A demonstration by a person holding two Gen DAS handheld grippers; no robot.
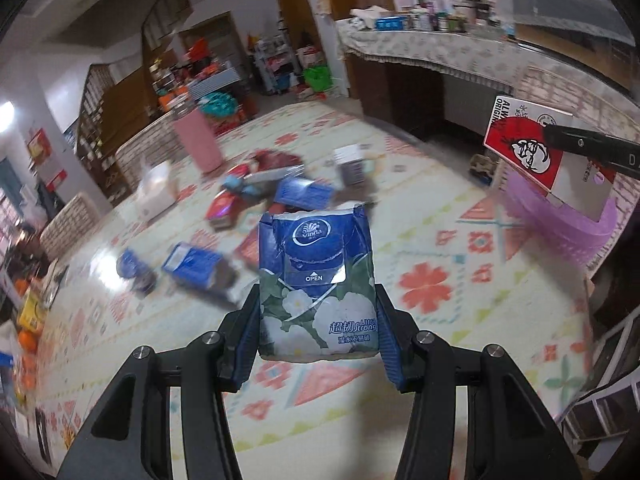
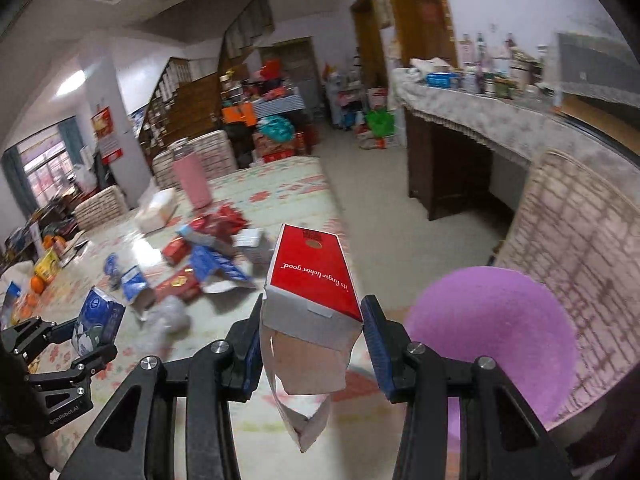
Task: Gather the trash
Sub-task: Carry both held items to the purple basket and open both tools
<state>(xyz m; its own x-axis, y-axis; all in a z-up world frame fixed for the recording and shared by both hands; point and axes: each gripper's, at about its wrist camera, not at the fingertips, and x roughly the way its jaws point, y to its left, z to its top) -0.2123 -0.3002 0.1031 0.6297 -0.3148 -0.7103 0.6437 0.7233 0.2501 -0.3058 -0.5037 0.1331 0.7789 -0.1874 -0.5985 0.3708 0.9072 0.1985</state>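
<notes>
The tissue pack (image 1: 318,280) is showing a glossy, crinkled plastic film wrapper, torn ragged at its top. The red box (image 2: 316,276) is looking like smooth printed cardboard, its inside flaps a dull grey-white paperboard. The left gripper (image 1: 318,320) and right gripper (image 2: 312,340) are showing matt black plastic frames with shiny metal bolt heads and ribbed blue pads. The tabletop (image 1: 460,320) is wearing a patterned covering that is gleaming under the light. The purple basket (image 2: 488,332) is appearing as smooth, translucent plastic.
</notes>
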